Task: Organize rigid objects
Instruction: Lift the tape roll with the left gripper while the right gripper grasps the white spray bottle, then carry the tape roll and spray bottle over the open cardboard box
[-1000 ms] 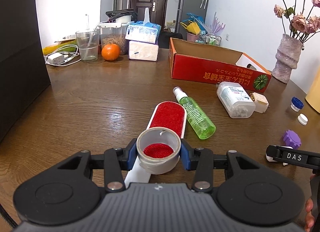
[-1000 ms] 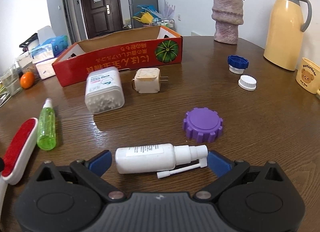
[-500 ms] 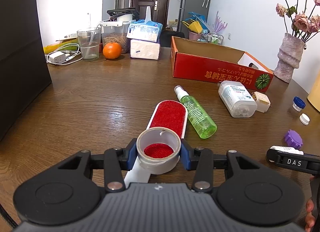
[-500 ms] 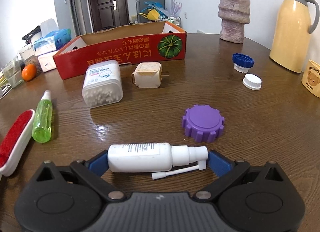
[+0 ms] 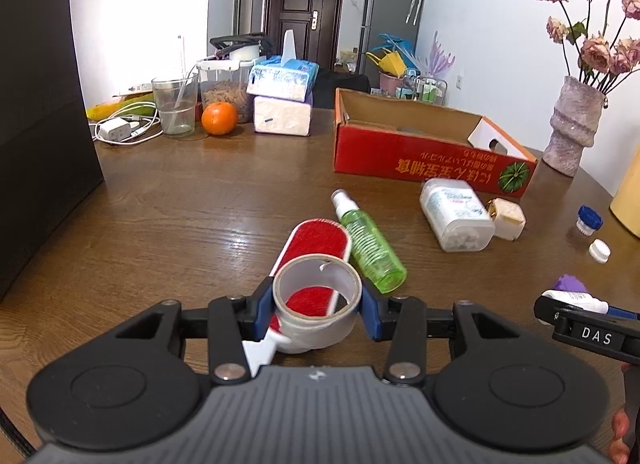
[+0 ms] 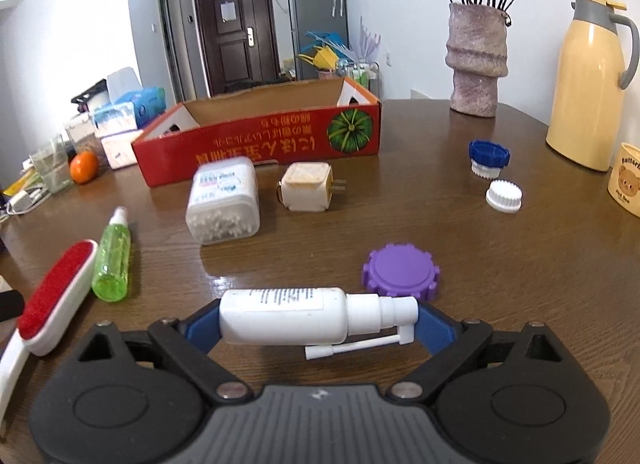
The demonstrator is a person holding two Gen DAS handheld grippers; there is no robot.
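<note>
My left gripper (image 5: pixel 316 310) is shut on a grey tape roll (image 5: pixel 316 324) and holds it above the red lint brush (image 5: pixel 316 242). My right gripper (image 6: pixel 316 326) is shut on a white spray bottle (image 6: pixel 288 320), held end to end and lifted off the table. An open red cardboard box (image 6: pixel 260 143) stands at the back; it also shows in the left wrist view (image 5: pixel 420 155). On the table lie a green spray bottle (image 6: pixel 112 260), a white cotton-swab box (image 6: pixel 222 199), a cream plug adapter (image 6: pixel 306 191) and a purple cap (image 6: pixel 400 272).
A blue cap (image 6: pixel 489 157) and a white cap (image 6: pixel 504 195) lie to the right. A vase (image 6: pixel 476 63), a yellow thermos (image 6: pixel 584 83) and a cup (image 6: pixel 626 179) stand at the far right. Tissue packs (image 5: pixel 282 103), an orange (image 5: pixel 219 118), a glass (image 5: pixel 175 109) and a black panel (image 5: pixel 40 123) are to the left.
My right gripper closed on the white spray bottle and lifted it off the table. My left gripper rose a little with the tape roll.
</note>
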